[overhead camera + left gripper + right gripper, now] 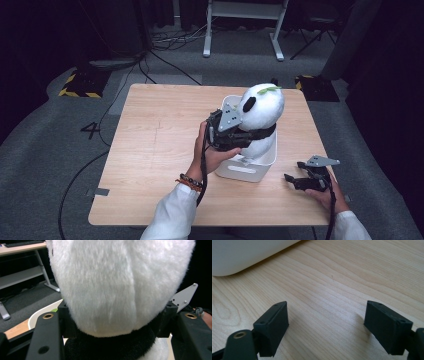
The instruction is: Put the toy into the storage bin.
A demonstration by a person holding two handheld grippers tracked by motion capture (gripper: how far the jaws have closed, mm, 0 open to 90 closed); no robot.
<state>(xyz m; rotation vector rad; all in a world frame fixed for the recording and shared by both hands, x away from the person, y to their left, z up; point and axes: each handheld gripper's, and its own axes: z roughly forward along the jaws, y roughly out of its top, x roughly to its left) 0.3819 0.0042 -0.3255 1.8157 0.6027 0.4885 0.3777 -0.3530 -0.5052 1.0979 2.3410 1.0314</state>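
Observation:
A white plush panda [262, 107] with black ears and a green leaf on its head stands upright in a white bin [250, 172] on the right half of the wooden table [155, 140]. My left gripper [252, 135] reaches in from the left and is shut on the panda's black neck. In the left gripper view the white head [120, 285] bulges above the jaws of the left gripper [117, 323], which press into the black fur. My right gripper [293, 170] rests low at the table's right front, open, with bare wood between the jaws of the right gripper [327, 320].
The bin's rounded wall [242, 255] sits just ahead of the right gripper. Beyond the table stand a white desk frame [245, 20], floor cables [165, 60] and yellow-black striped floor plates [82, 82]. The left half of the table is bare wood.

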